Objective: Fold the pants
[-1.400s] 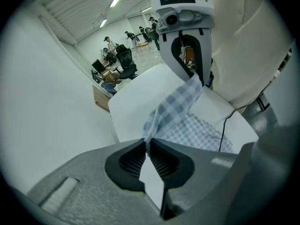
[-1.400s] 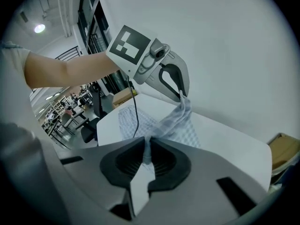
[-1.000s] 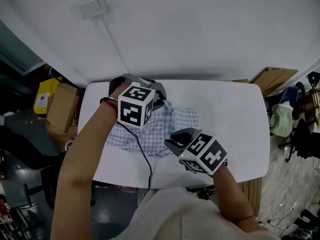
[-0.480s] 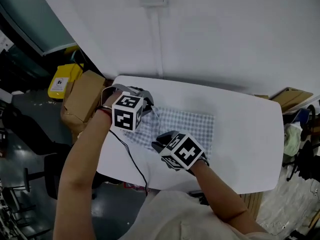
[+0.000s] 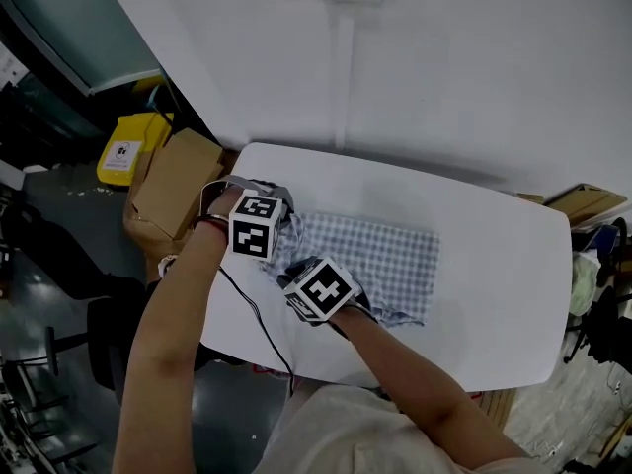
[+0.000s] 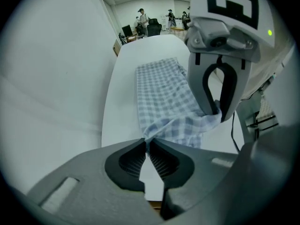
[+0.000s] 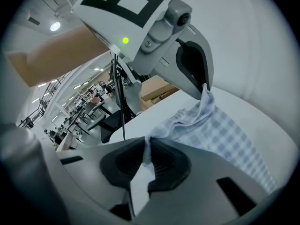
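Pants [image 5: 390,257] of blue-and-white checked cloth lie across the middle of the white table [image 5: 494,309], flat at the person's right and bunched up at the left end. The left gripper [image 6: 146,143] has its jaws pinched together on a fold of that bunched edge, at the side nearer the wall. The right gripper [image 7: 146,147] is likewise clamped on the cloth just beside it, at the side nearer the person, with the fabric stretched between the two. Beyond the table's left edge stands a cardboard box [image 5: 173,181], with a yellow container [image 5: 125,150] next to it.
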Action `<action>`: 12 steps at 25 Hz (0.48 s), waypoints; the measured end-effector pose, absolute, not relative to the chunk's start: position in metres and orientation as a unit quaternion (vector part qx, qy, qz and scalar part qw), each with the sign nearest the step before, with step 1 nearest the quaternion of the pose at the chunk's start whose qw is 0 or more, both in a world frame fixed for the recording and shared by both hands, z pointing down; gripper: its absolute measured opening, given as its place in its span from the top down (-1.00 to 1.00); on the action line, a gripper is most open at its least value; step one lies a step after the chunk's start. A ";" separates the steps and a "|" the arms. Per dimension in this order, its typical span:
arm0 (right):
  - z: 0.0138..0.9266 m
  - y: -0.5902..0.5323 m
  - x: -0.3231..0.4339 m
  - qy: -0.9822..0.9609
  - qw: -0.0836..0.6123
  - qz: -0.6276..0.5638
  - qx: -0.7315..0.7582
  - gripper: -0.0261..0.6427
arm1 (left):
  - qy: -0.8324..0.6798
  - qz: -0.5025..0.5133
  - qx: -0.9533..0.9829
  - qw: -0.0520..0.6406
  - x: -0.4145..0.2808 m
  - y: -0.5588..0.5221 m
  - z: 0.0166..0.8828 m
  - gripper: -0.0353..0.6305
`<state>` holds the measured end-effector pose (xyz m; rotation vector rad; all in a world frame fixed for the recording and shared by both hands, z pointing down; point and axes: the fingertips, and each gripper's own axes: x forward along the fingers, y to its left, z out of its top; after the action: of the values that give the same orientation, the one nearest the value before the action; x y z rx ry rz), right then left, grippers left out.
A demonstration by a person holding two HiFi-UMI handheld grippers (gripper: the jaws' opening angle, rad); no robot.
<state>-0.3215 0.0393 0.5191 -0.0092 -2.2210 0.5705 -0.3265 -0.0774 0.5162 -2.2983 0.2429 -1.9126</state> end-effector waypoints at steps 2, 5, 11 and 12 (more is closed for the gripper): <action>0.527 0.036 -0.334 -0.884 0.410 0.224 -0.003 0.80 | 0.088 -0.640 -0.761 0.061 -0.338 -0.080 0.524 0.79; 0.543 0.035 -0.346 -0.884 0.412 0.220 -0.007 0.80 | 0.094 -0.648 -0.754 0.050 -0.351 -0.080 0.540 0.79; 0.571 0.040 -0.358 -0.883 0.424 0.200 -0.021 0.80 | 0.111 -0.665 -0.736 0.059 -0.364 -0.080 0.567 0.79; 0.573 0.041 -0.360 -0.885 0.423 0.192 -0.025 0.80 | 0.116 -0.670 -0.731 0.063 -0.367 -0.081 0.570 0.79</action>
<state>-0.3599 0.0406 0.5730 -0.0626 -2.2161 0.4816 -0.3670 -0.0809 0.5700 -2.2079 0.3511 -2.0242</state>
